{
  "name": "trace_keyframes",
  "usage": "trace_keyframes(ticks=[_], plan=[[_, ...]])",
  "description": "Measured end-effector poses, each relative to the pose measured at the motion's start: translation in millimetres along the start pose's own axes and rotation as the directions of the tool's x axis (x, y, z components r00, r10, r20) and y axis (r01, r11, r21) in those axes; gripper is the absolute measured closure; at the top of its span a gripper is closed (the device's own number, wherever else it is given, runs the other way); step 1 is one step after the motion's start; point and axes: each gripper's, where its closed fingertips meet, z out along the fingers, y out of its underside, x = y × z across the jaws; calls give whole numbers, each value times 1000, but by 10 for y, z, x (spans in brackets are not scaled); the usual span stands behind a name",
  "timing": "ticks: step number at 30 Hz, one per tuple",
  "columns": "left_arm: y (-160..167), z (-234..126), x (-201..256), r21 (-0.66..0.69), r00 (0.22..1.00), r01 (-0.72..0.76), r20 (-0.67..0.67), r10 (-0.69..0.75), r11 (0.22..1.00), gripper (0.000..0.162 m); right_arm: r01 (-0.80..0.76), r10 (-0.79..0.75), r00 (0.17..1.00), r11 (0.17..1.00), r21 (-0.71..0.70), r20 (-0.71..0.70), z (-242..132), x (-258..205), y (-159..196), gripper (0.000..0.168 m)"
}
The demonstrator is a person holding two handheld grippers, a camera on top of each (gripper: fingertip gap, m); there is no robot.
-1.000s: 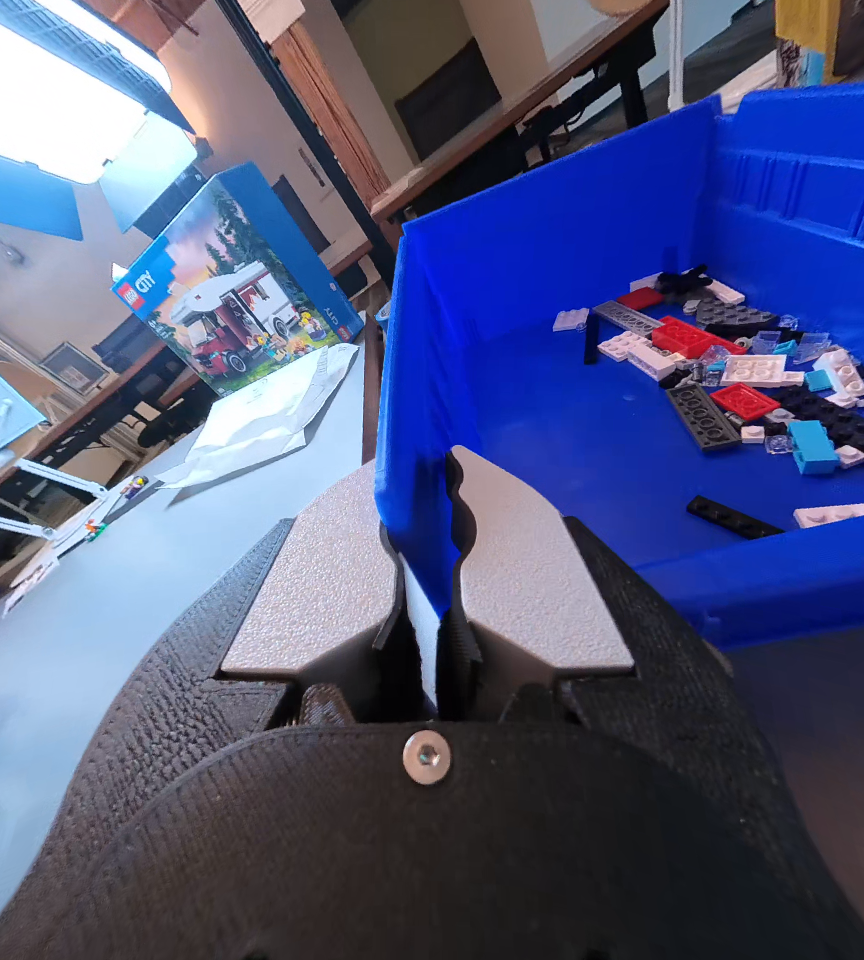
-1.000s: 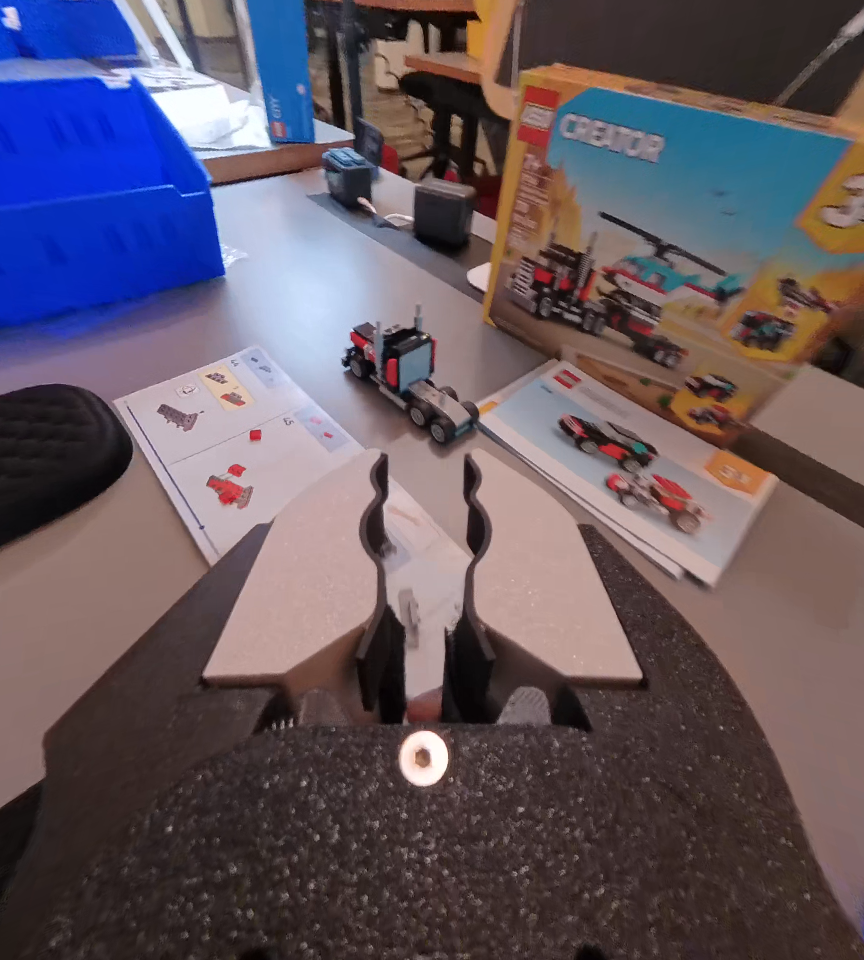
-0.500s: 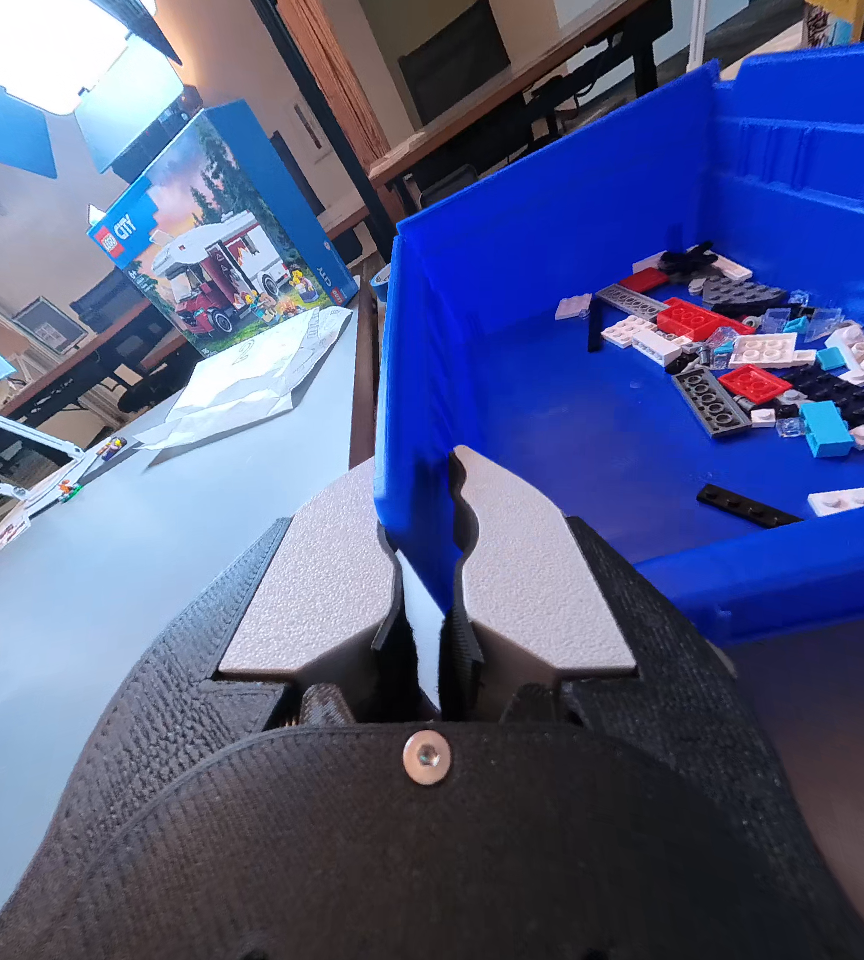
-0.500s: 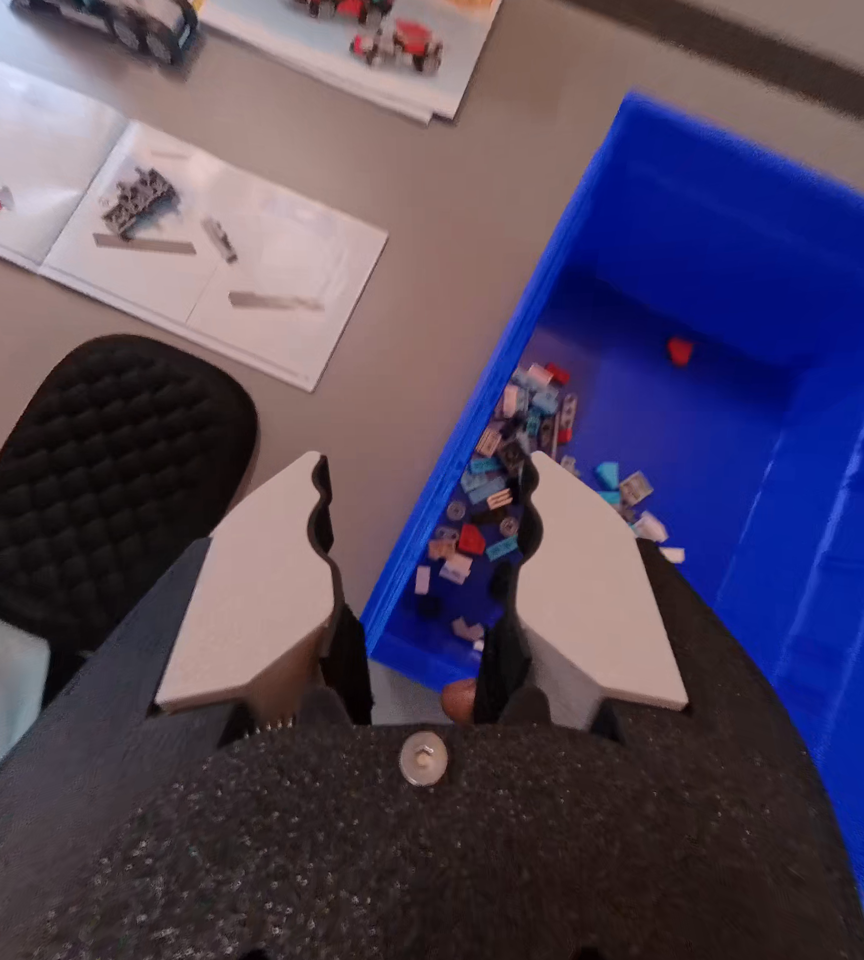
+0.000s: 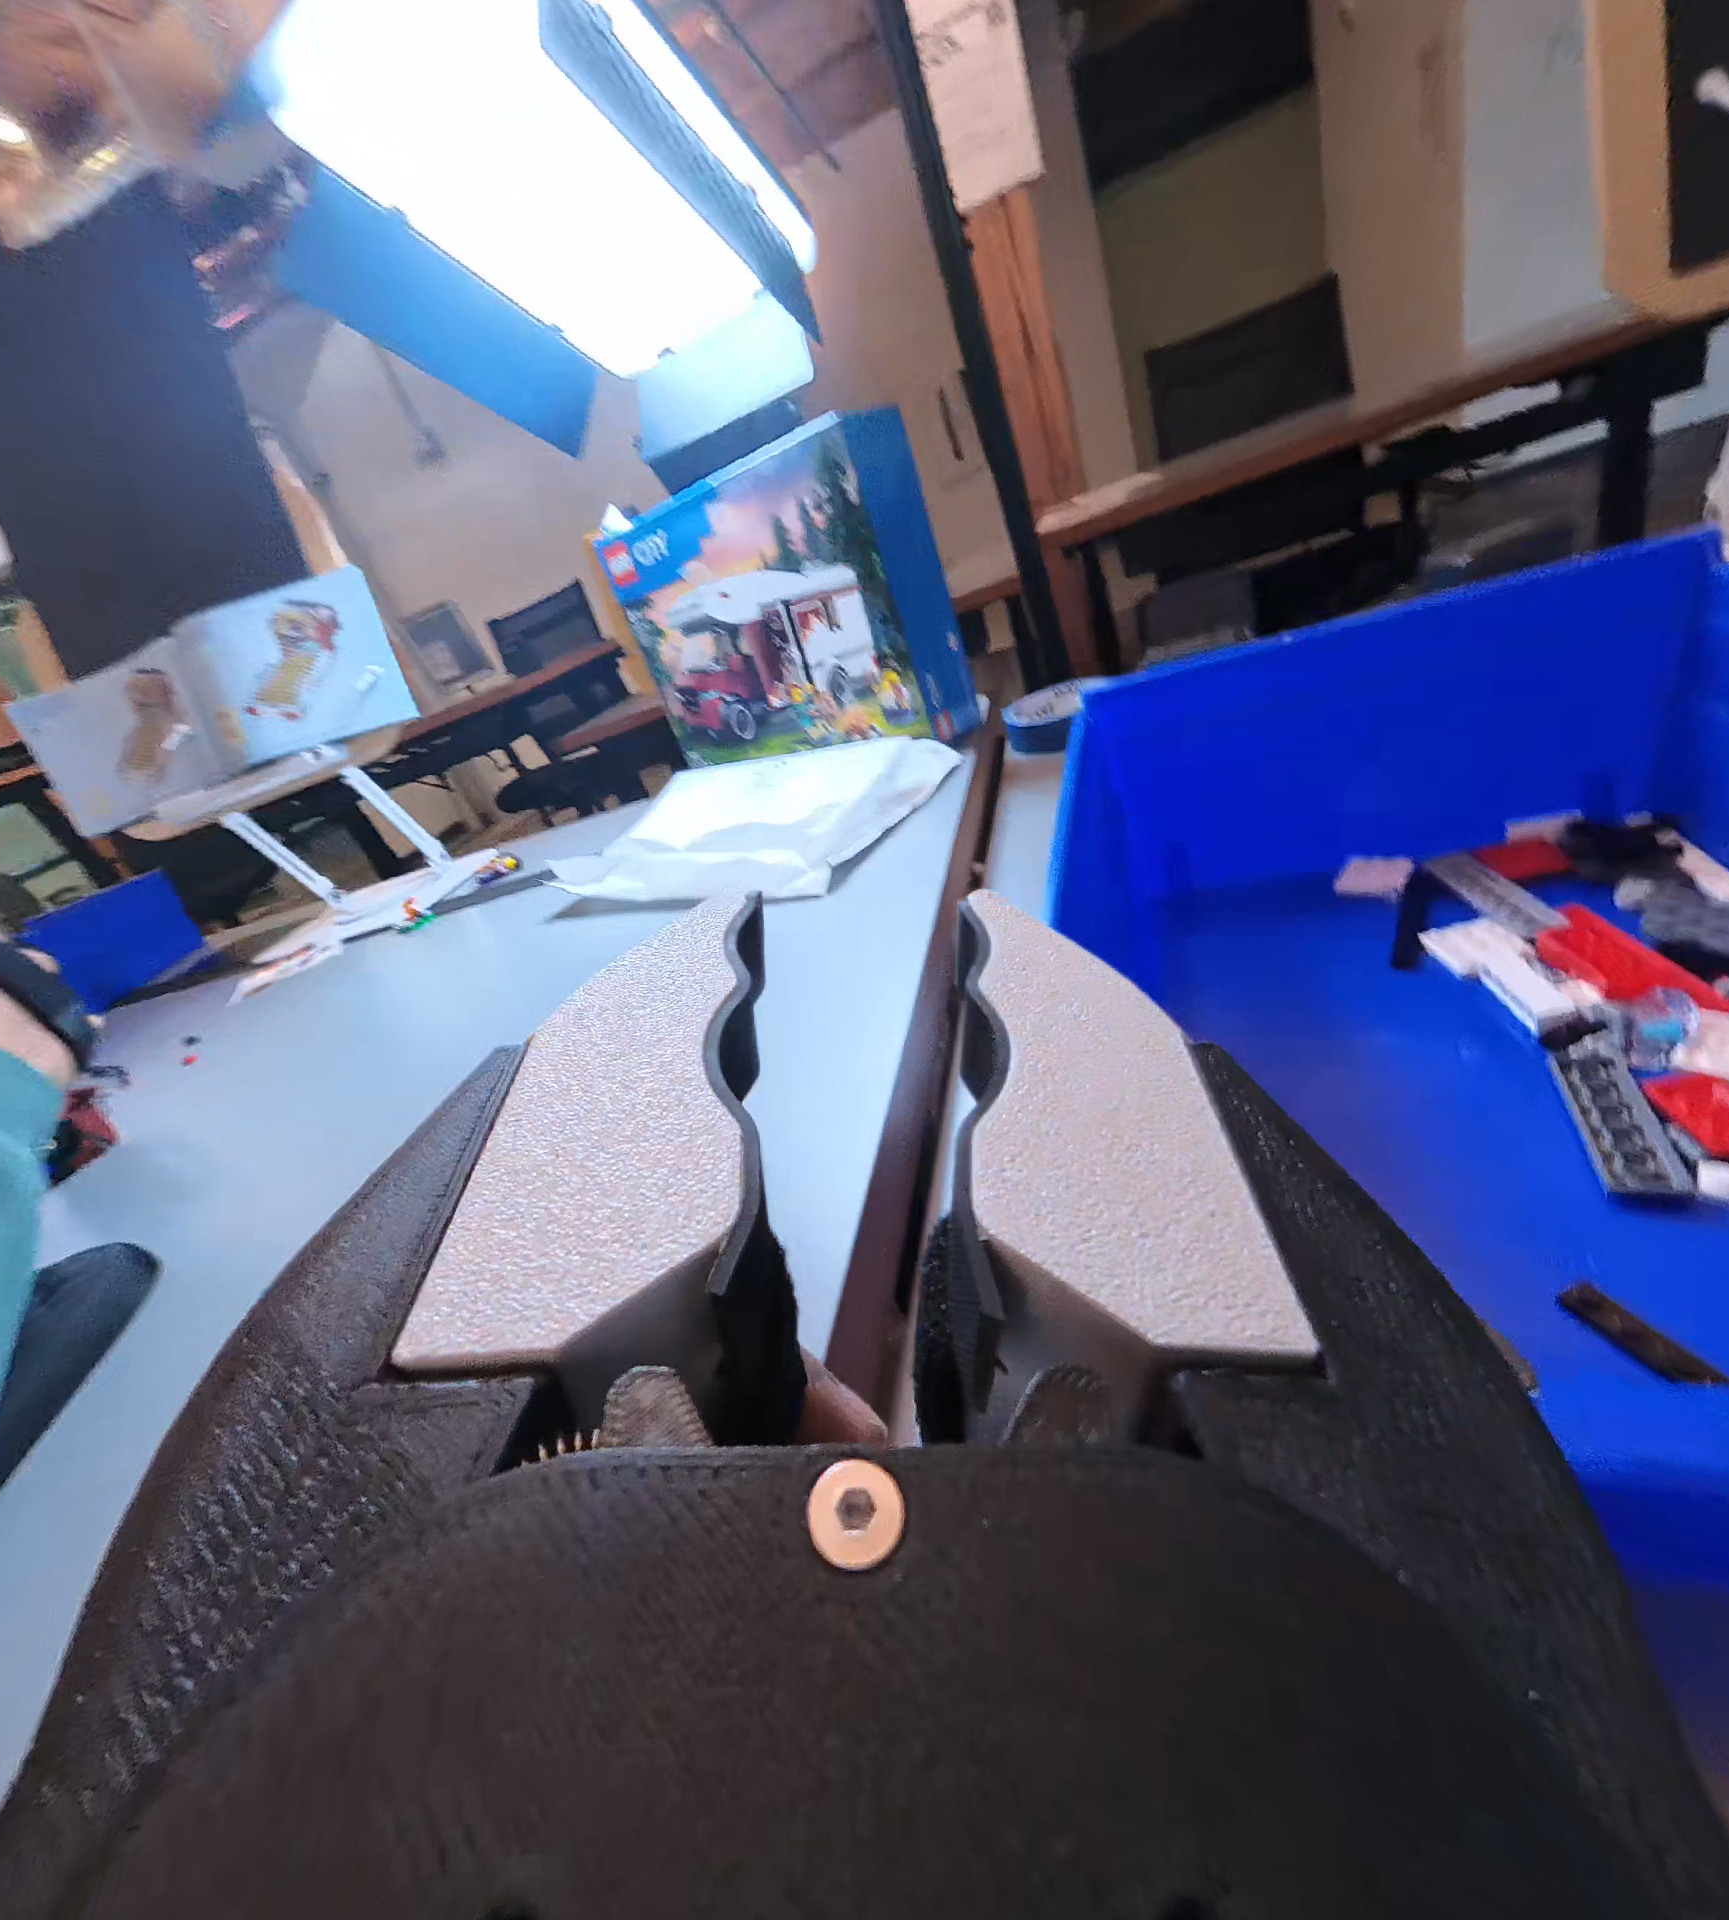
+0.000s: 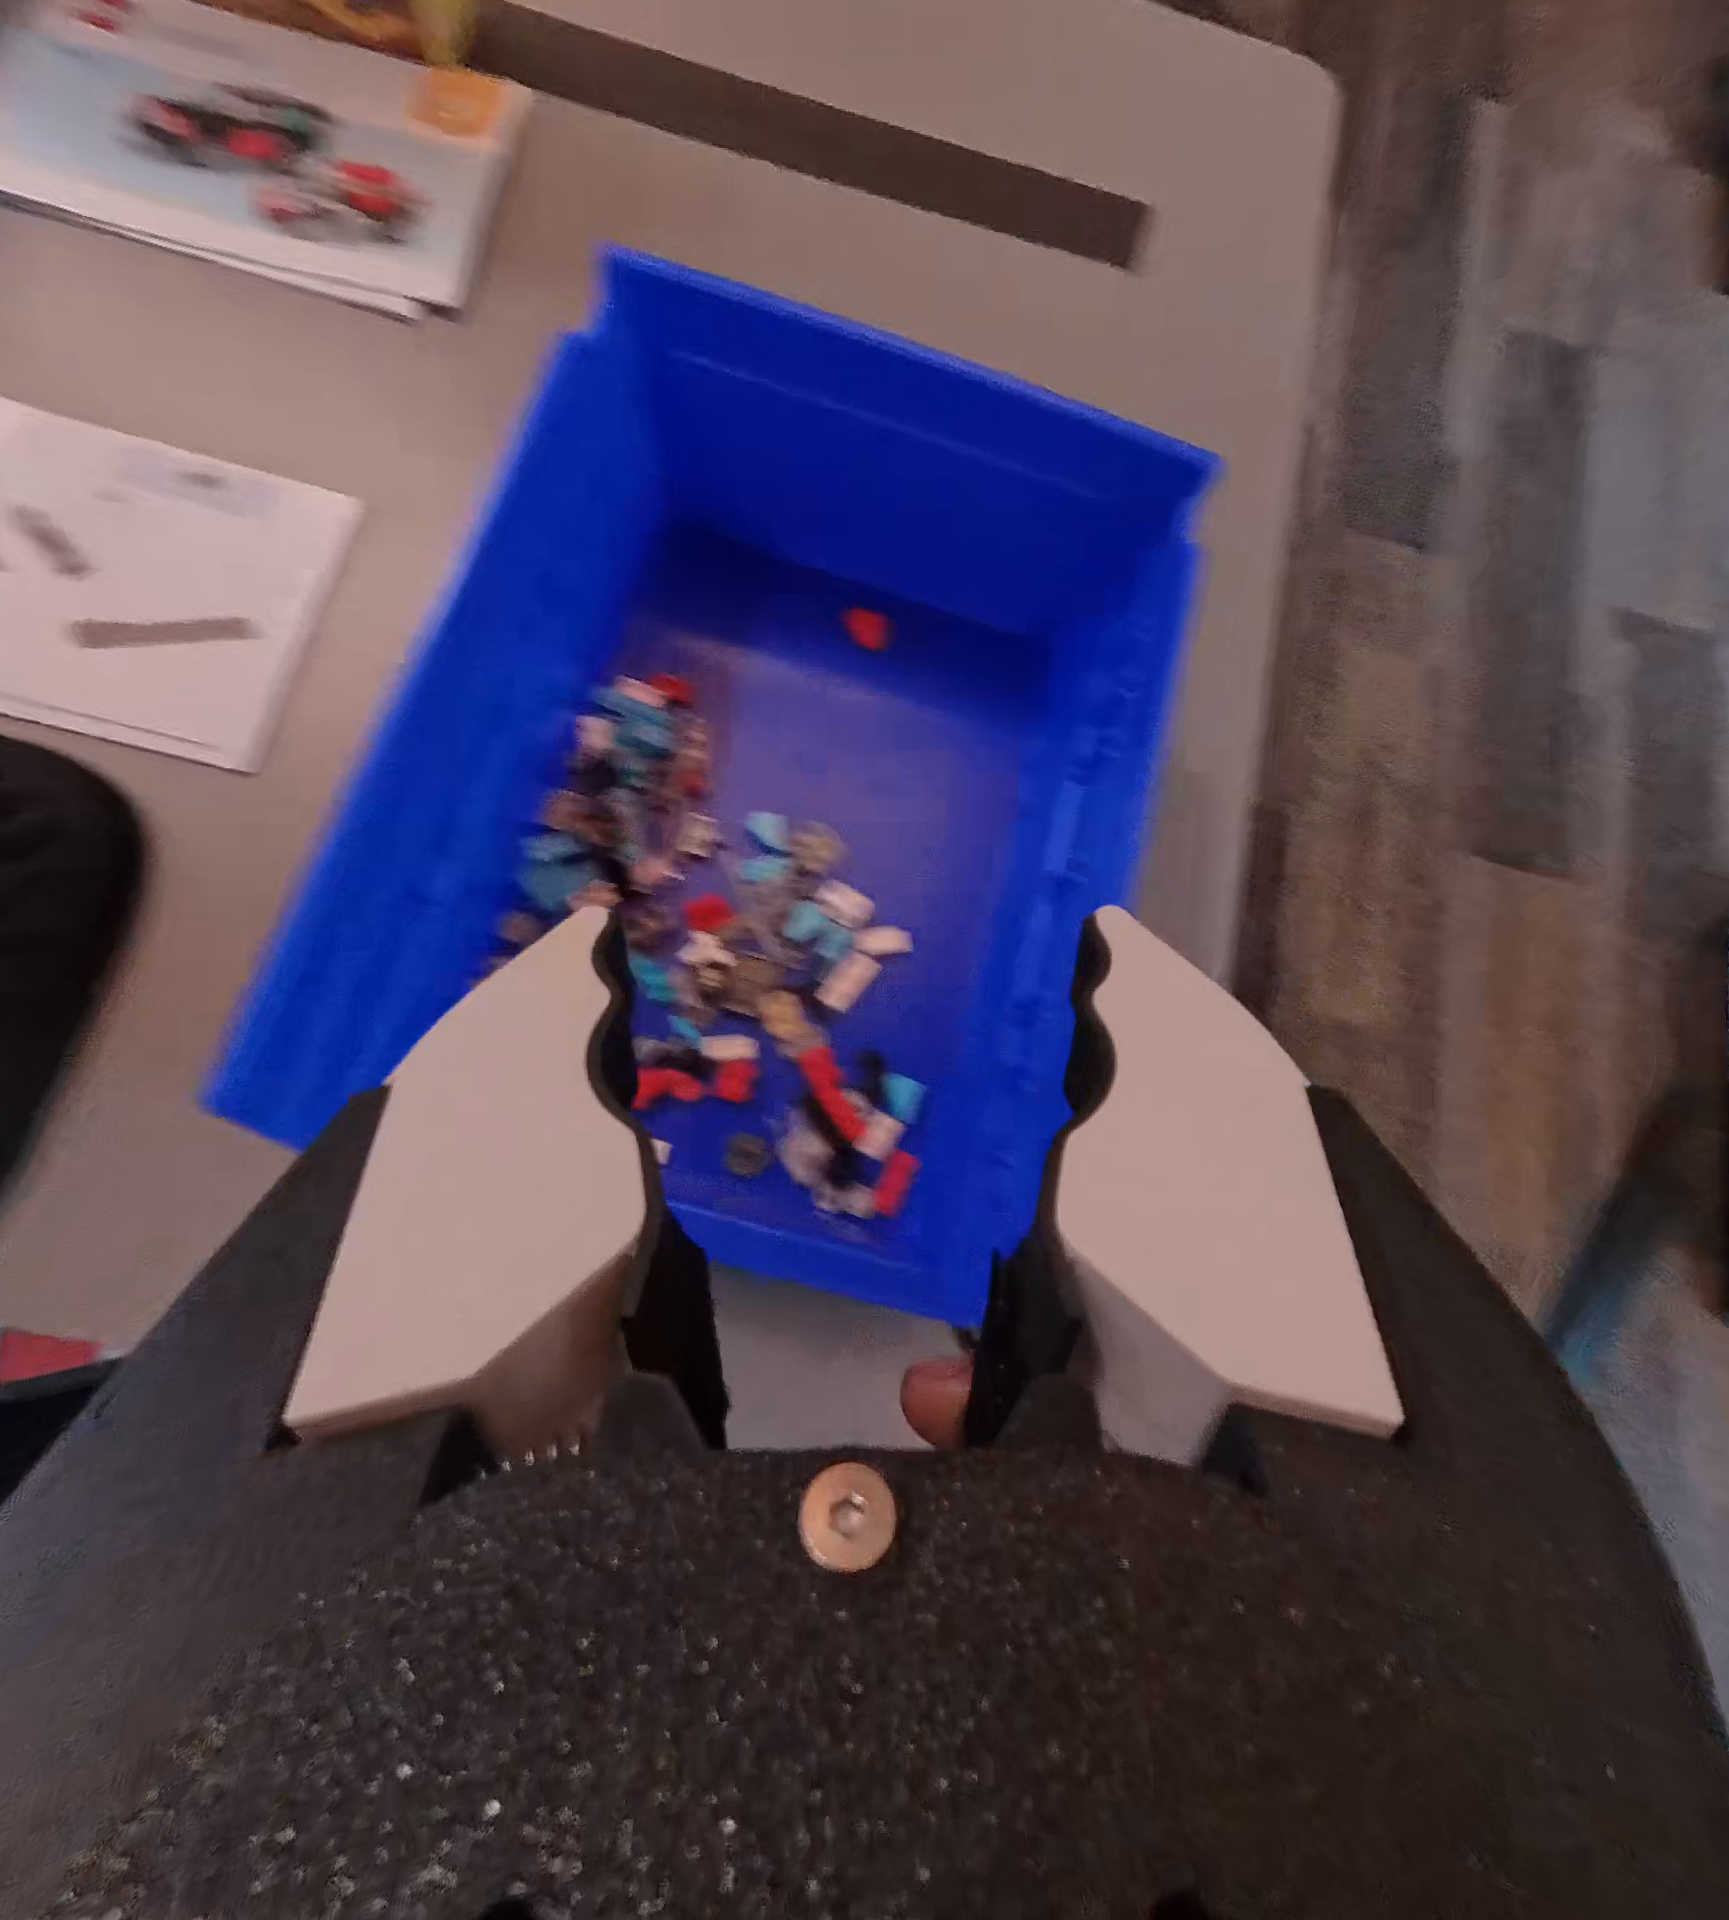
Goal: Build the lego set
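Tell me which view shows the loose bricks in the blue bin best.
The left wrist view: the bricks lie close and fairly sharp on the floor of the blue bin, though its right edge cuts some off. The right wrist view shows a pile of bricks from above, but motion-blurred.

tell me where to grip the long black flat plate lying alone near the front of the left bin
Grip the long black flat plate across its narrow width, fingers on its two long edges, coming straight down from above. It lies flat on the blue plastic bin floor, apart from the pile, so both edges look free.
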Motion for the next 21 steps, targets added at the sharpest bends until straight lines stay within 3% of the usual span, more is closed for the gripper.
trace_keyframes(ticks=[2, 5, 8, 9, 11, 14, 18, 21], plan=[[-208, -20, -72, 25, 999, 14, 50, -15, 1000, 126, -13, 11, 998, 999, -46, -62, 27, 403, 140, 83], [-585, -9, -29, 91, 995, 62, 73, -69, 994, 124, -82, 82, 997, 994, -76, 0, 288, 768, 317, 85], [-996, 53, 242, 156, 992, 112, 31, -119, 981, 124, -30, 49, 993, 986, -166, 112, 644, 837, 493, 122], [-1123, 84, 386, 166, 993, 116, 5, -119, 979, 125, 2, 31, 985, 982, -187, 170, 758, 771, 530, 125], [-1364, 148, 712, 174, 994, 104, -47, -98, 979, 125, 41, 26, 966, 967, -252, 257, 938, 638, 632, 120], [-1698, 236, 1267, 180, 992, 44, -127, -21, 983, 125, 127, -45, 974, 920, -370, 221, 1063, 678, 830, 99], [-2057, 373, 1981, 211, 966, -42, -243, 94, 977, 125, 187, -72, 950, 910, -369, 303, 1036, 532, 827, 142], [-2255, 495, 2386, 243, 941, -54, -313, 131, 969, 125, 303, -236, 952, 833, -464, 197, 1029, 732, 853, 150]])
